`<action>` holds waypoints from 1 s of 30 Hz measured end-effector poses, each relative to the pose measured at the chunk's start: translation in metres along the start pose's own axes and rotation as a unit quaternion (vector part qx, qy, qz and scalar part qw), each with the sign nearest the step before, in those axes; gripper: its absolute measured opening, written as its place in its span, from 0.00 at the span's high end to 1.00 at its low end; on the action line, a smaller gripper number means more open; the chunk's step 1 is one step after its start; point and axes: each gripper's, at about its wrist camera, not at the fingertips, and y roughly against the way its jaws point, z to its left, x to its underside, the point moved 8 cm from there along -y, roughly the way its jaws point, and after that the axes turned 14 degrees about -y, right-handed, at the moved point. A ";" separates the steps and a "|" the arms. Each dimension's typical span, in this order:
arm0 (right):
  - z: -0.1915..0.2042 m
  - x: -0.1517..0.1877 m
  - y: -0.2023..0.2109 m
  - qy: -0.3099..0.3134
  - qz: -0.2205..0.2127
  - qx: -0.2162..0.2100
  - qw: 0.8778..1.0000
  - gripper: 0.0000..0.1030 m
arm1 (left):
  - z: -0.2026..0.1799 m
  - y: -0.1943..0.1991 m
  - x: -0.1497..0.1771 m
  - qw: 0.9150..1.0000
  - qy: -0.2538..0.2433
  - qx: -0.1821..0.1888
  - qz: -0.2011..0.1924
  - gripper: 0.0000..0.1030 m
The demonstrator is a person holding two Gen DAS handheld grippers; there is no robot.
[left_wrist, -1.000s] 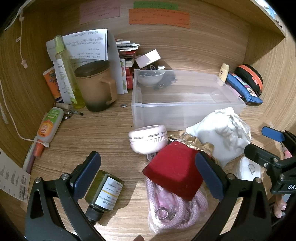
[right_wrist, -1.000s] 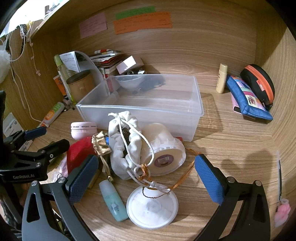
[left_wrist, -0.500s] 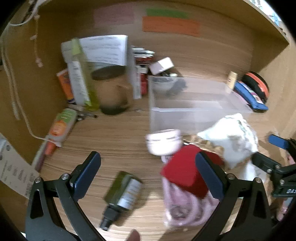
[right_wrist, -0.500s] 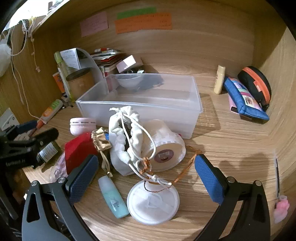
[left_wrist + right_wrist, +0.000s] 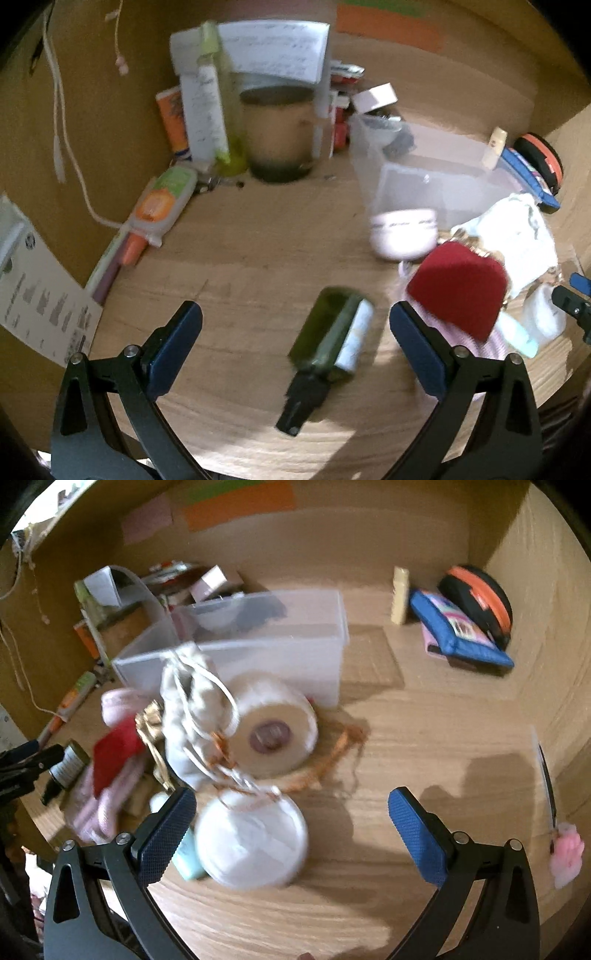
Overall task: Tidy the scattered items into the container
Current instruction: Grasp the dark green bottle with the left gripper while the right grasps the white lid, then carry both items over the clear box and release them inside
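Observation:
My left gripper is open and empty, with a dark green dropper bottle lying on the wood between its fingers. To its right lie a red pouch, a pink round jar and a white drawstring bag. The clear plastic container stands behind the pile. My right gripper is open and empty over a flat white round lid, near a tape roll and the white bag. A small teal bottle lies by its left finger.
A brown mug, a yellow-green bottle, papers and tubes crowd the back left. A blue pouch, an orange-and-black case and a cream tube sit at the back right. Wooden walls enclose the desk. A pink charm hangs right.
My left gripper has swung left, so the green bottle now lies between its fingers instead of under the left one. My right gripper has shifted right and closer to the white lid.

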 end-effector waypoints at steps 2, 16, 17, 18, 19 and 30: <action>-0.007 0.005 -0.003 -0.004 0.008 0.008 1.000 0.00 | 0.002 -0.004 0.006 1.000 0.007 0.003 0.007 0.01; 0.006 0.017 -0.004 0.013 0.023 -0.020 0.999 0.04 | -0.015 -0.028 0.019 0.999 -0.007 0.026 0.032 0.36; 0.010 0.020 -0.007 0.021 0.028 -0.019 0.999 0.08 | -0.016 -0.028 0.020 0.999 -0.008 0.025 0.033 0.41; 0.012 0.022 -0.010 0.026 0.033 -0.018 0.999 0.11 | -0.015 -0.028 0.019 0.999 -0.008 0.022 0.031 0.44; 0.014 0.024 -0.012 0.030 0.037 -0.019 0.999 0.12 | -0.014 -0.028 0.020 0.999 -0.007 0.020 0.030 0.46; 0.014 0.025 -0.019 0.050 0.021 -0.003 0.998 0.39 | 0.004 -0.038 0.009 0.999 0.034 -0.003 0.023 0.60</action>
